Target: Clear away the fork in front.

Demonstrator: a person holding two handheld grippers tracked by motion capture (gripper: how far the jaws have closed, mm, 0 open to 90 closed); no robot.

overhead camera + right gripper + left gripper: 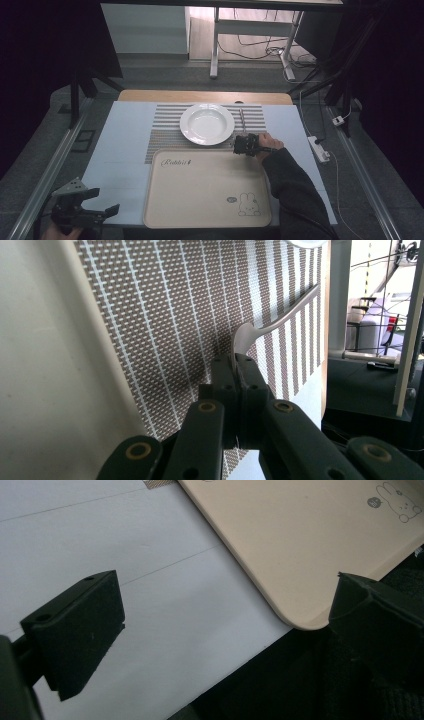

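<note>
At the middle right of the high view, the right tool (243,145) sits at the far right corner of the beige tray (207,187), on the striped mat (167,131), just below and right of the white plate (207,123); a slim piece of cutlery (241,119) lies on the mat just beside the plate's right rim, running up the frame from the tool. The left tool (95,206) rests at the lower left, well apart from all this, over the pale tabletop (117,150). In the left gripper view, the left tool (220,615) stands spread wide with nothing between its jaws, the tray's rounded corner (300,615) and bare tabletop beyond them. In the right gripper view, the right tool (235,362) is pressed together, pinching the near end of the cutlery (280,320), a pale curved piece whose other end runs off across the mat toward the upper right; whether it is a spoon or fork I cannot tell. The step in hand looks like the grasp itself, just made. The next move likely calls for a clean lift off the mat, keeping the thin handle from twisting in the pinch and clear of the plate's rim.
</note>
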